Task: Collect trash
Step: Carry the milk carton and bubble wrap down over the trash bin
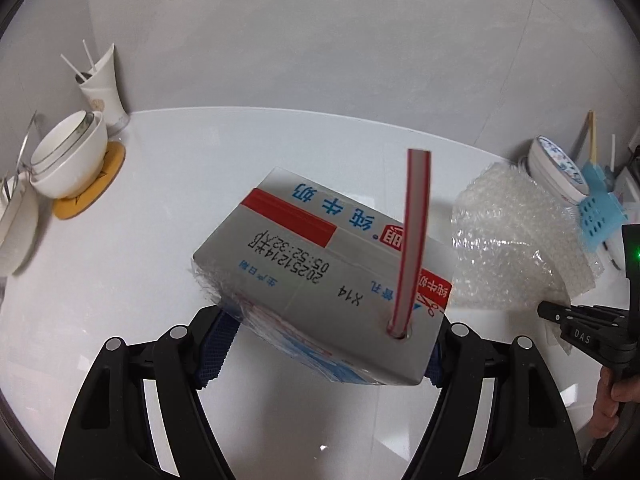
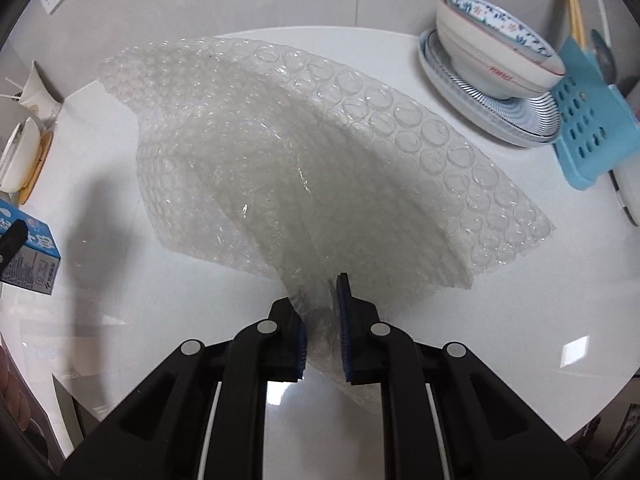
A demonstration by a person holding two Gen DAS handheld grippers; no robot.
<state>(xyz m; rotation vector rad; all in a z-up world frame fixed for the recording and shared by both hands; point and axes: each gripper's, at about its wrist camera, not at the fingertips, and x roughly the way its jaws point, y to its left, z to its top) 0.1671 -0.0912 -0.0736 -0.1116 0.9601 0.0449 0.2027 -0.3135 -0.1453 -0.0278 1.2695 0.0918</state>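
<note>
Gripping milk carton (image 1: 320, 276) between left tongs (image 1: 328, 344); right tongs (image 2: 322, 332) pinched on bubble wrap (image 2: 304, 160).

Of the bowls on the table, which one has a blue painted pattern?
The bowl beside the blue rack, standing on striped plates. Its inside shows blue painted figures, while the stacked bowls on the yellow coaster are plain white.

Bright even indoor light, glare patches on glossy white table (image 2: 520, 300), soft shadows, fisheye-bent dark edges
</note>
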